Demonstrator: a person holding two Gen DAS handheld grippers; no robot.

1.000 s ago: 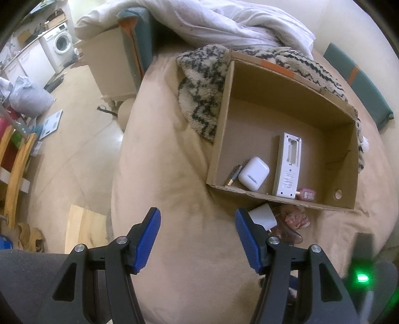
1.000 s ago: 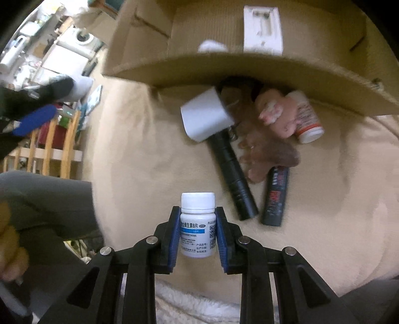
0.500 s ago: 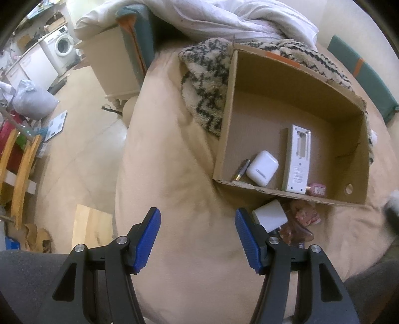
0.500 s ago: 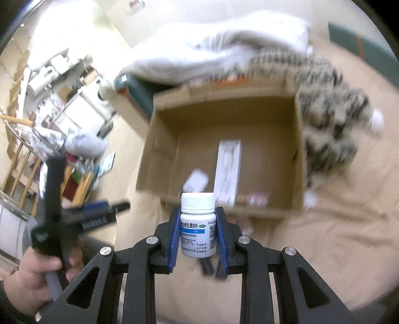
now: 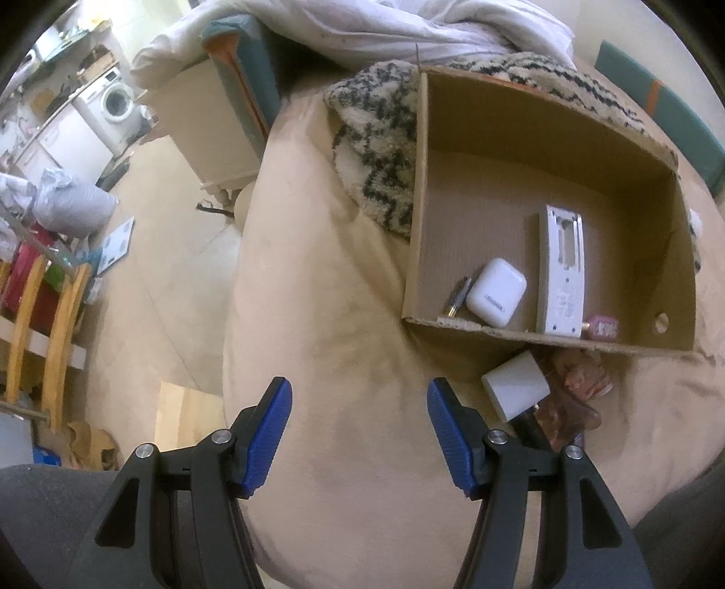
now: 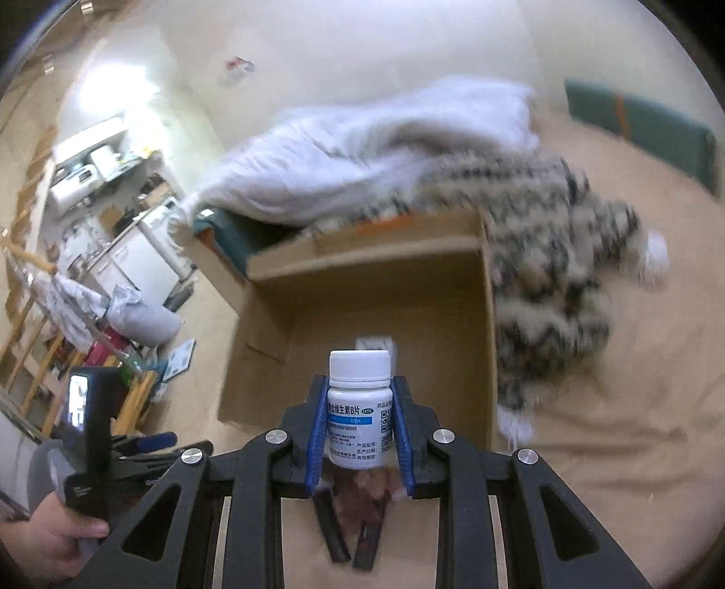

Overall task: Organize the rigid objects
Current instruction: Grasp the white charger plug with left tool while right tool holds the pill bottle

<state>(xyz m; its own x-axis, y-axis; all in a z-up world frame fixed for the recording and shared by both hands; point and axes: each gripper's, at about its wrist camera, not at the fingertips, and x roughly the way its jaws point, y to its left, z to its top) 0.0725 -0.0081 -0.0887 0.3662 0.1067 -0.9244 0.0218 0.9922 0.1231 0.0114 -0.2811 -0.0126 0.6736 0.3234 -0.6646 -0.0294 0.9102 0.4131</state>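
Observation:
My right gripper (image 6: 359,421) is shut on a white pill bottle (image 6: 359,407) with a blue label, held upright above the near wall of the open cardboard box (image 6: 487,326). The box (image 5: 417,190) lies on a beige bed and holds a white earbud case (image 5: 496,292), a white remote shell (image 5: 561,272), a pen (image 5: 456,296) and a small pink item (image 5: 605,326). In front of the box lie a white cup (image 5: 516,385), a brown-pink soft toy (image 5: 575,398) and a dark torch (image 6: 333,525). My left gripper (image 5: 360,435) is open and empty, over the bed left of that pile.
A black-and-cream patterned blanket (image 5: 376,149) and a white duvet (image 5: 408,27) lie behind and beside the box. The bed's left edge drops to the floor (image 5: 149,272), with a wooden rack (image 5: 45,317) and a washing machine (image 5: 118,99) beyond.
My right gripper has lifted the pill bottle from the pile in front of the box and tilted up over the box's near wall. My left gripper has shifted slightly and stays open.

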